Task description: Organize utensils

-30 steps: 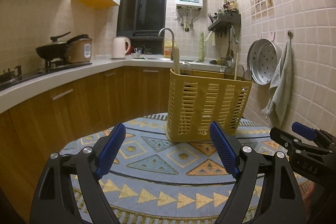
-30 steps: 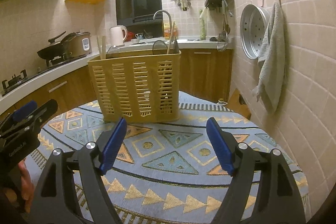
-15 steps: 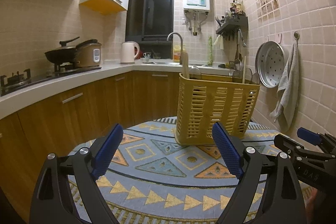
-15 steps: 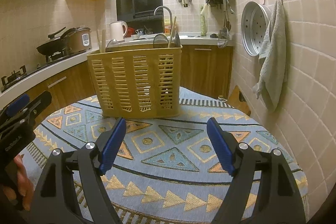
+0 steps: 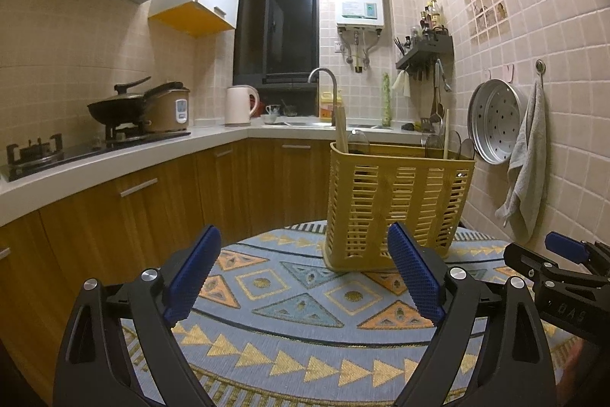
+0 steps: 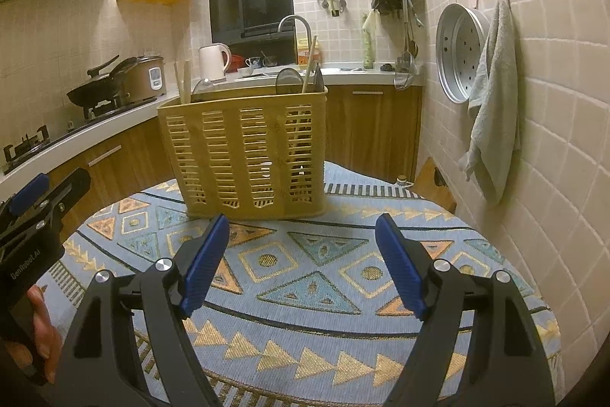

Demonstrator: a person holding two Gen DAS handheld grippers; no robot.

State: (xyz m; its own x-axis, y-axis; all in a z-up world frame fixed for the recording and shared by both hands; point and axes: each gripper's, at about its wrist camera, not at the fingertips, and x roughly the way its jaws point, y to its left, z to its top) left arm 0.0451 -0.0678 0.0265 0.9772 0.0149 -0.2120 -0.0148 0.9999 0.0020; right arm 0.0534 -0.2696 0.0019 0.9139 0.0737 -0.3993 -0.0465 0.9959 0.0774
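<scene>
A yellow slotted utensil basket (image 5: 396,208) stands upright at the far side of a round table with a patterned blue cloth (image 5: 305,311). It also shows in the right wrist view (image 6: 244,159). Wooden chopsticks (image 6: 182,82), ladles and spoons (image 6: 288,79) stick out of its top. My left gripper (image 5: 305,277) is open and empty, above the cloth, short of the basket. My right gripper (image 6: 301,262) is open and empty, likewise short of the basket. Each gripper shows at the edge of the other's view.
A kitchen counter (image 5: 114,155) with a wok, rice cooker and kettle runs along the left and back. A steamer tray (image 6: 457,52) and a towel (image 6: 495,102) hang on the tiled wall at the right, close to the table.
Both grippers have pulled back and tilted up a little, so the basket looks smaller and farther away. Both stay open and empty.
</scene>
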